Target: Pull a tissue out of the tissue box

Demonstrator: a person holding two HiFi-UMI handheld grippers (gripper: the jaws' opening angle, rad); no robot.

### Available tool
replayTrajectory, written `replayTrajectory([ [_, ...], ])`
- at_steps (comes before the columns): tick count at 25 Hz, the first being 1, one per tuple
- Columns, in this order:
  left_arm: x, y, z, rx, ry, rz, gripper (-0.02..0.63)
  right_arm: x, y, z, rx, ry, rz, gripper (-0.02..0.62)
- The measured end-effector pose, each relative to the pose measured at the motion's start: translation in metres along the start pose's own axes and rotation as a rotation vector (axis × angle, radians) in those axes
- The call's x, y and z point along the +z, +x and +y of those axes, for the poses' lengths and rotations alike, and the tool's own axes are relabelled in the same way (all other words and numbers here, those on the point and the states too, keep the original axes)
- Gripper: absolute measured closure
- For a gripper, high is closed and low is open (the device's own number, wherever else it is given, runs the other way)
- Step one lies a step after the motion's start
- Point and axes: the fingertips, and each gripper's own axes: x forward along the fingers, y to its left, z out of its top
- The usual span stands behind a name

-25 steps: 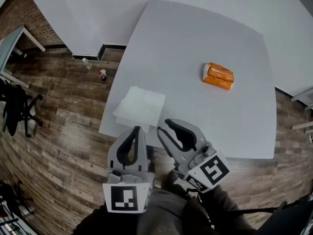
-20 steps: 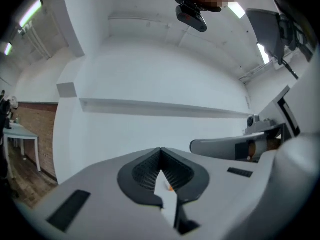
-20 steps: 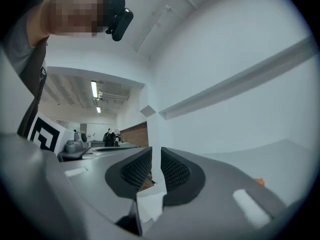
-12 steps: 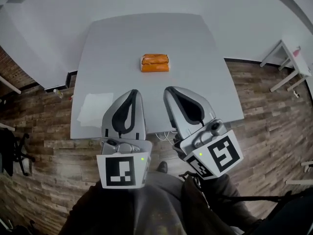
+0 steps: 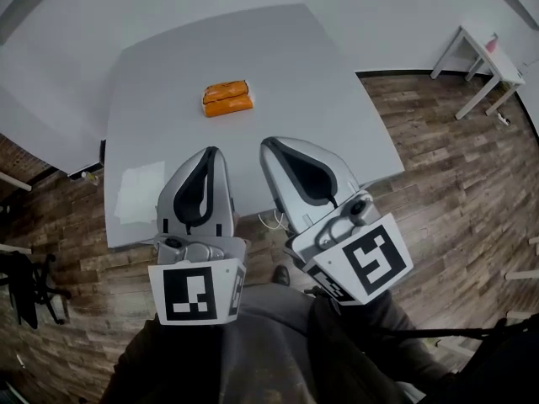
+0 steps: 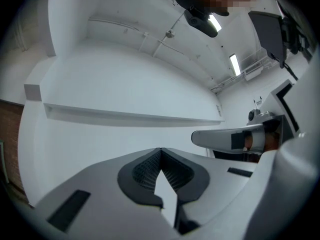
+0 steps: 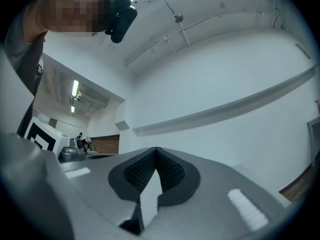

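The orange tissue pack [image 5: 227, 98] lies on the far half of the white table [image 5: 337, 116]. A pulled-out white tissue [image 5: 139, 194] lies flat near the table's front left corner. Both grippers are held up over the table's near edge, well short of the pack and pointing roughly level. My left gripper [image 5: 210, 151] is shut with nothing in it; in the left gripper view its ribbed pads [image 6: 148, 170] meet at the tip [image 6: 160, 150]. My right gripper [image 5: 271, 144] is shut and empty too, its pads [image 7: 170, 172] closed together at the tip [image 7: 156, 150].
Wooden floor [image 5: 438, 183] surrounds the table. A small white side table [image 5: 484, 57] stands at the far right, and a dark office chair [image 5: 25, 280] at the left. A white wall with a ledge [image 6: 130, 115] fills both gripper views. My lap is below the grippers.
Both grippers have risen and swung from over the loose tissue to the middle of the near edge. The right gripper's jaws have gone from open to shut. The tissue stays on the table.
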Motion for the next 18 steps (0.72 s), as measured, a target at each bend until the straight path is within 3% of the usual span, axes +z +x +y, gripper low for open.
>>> replayTrajectory([
  [18, -0.007, 0.021, -0.026, -0.014, 0.026, 0.03, 0.606, -0.004, -0.01, -0.033, -0.009, 0.032, -0.008, 0.594],
])
